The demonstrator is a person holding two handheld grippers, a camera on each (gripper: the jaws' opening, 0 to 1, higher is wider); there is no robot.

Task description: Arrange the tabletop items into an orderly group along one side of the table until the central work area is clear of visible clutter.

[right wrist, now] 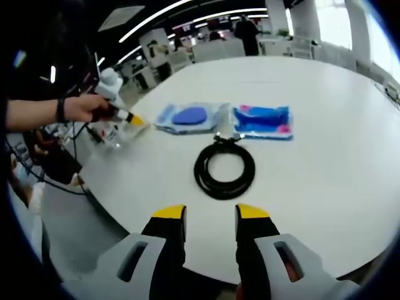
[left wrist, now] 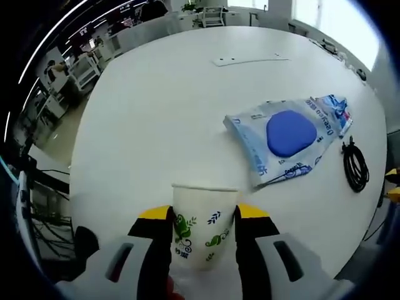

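A white paper cup (left wrist: 204,226) with green leaf prints stands between the yellow-tipped jaws of my left gripper (left wrist: 205,215), which is shut on it near the table's near edge. Beyond it to the right lie a clear packet with a round blue pad (left wrist: 289,134) and a coiled black cable (left wrist: 355,165). In the right gripper view, my right gripper (right wrist: 210,217) hovers open over the table edge with nothing between its jaws. The cable coil (right wrist: 225,169) lies just ahead of it, with the blue-pad packet (right wrist: 190,117) and a blue and pink packet (right wrist: 262,120) side by side behind it.
The round white table (left wrist: 156,112) stretches far ahead, and a thin white strip (left wrist: 250,60) lies near its far side. A person's hand (right wrist: 81,107) holds the left gripper (right wrist: 128,119) at the table's left edge. Office desks and chairs stand beyond.
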